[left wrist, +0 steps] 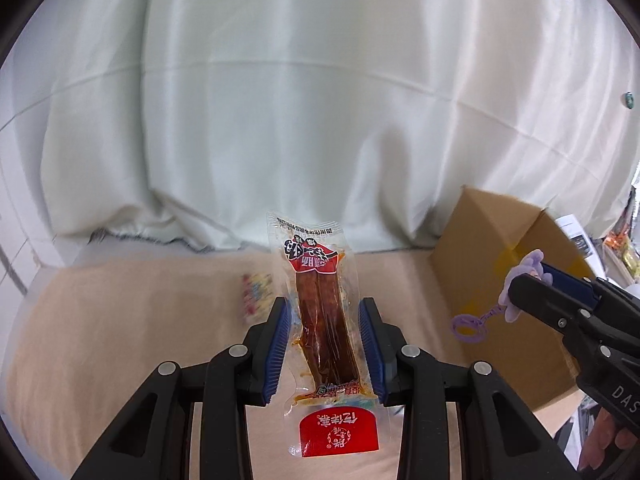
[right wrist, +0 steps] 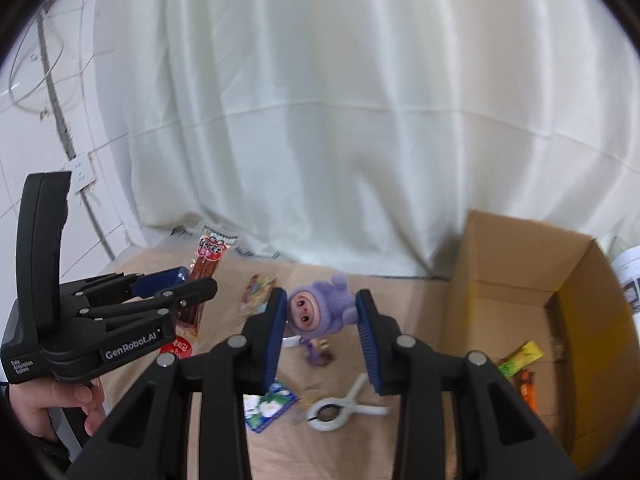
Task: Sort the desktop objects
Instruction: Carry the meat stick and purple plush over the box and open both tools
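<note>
My left gripper (left wrist: 323, 308) is shut on a clear snack packet of brown spicy strips with red labels (left wrist: 324, 312), held upright above the table; the packet also shows in the right wrist view (right wrist: 204, 276). My right gripper (right wrist: 322, 312) is shut on a purple plush pig keychain (right wrist: 316, 312), held in the air. In the left wrist view the plush (left wrist: 528, 272) and its purple ring (left wrist: 468, 326) hang from the right gripper in front of the cardboard box (left wrist: 500, 256).
The open cardboard box (right wrist: 516, 264) stands at the right and holds a yellow-green packet (right wrist: 520, 360) and an orange item (right wrist: 528, 388). On the beige tabletop (right wrist: 340, 448) lie a white clip (right wrist: 340, 408), a blue flowered packet (right wrist: 268, 404) and a colourful candy packet (right wrist: 258, 288). A white curtain hangs behind.
</note>
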{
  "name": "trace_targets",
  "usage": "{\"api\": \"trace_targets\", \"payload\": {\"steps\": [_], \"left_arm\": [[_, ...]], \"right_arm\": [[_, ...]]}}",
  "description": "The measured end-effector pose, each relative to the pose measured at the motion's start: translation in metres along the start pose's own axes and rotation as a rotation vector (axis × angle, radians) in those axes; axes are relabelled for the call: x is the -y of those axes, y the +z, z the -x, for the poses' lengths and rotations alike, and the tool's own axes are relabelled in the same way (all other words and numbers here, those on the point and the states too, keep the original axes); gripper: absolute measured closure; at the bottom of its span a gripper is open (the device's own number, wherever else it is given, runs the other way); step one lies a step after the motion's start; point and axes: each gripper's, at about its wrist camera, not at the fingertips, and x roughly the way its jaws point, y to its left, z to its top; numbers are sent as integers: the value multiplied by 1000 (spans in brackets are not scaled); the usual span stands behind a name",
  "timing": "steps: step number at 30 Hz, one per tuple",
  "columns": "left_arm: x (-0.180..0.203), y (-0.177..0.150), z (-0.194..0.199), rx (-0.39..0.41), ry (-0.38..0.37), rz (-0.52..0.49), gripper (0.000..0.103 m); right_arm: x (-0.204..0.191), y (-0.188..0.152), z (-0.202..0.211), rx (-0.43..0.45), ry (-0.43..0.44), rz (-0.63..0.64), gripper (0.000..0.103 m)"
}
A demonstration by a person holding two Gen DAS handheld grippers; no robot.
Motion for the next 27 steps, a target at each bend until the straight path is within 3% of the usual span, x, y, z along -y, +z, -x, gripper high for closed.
{"api": "trace_targets", "payload": {"steps": [9, 27], "left_arm": [[74, 28, -8, 25, -85, -51, 67], [218, 37, -36, -13, -274, -210, 67]], "right_arm": [[60, 7, 30, 46, -105, -65, 64], [154, -13, 69, 42, -285, -207, 63]]}}
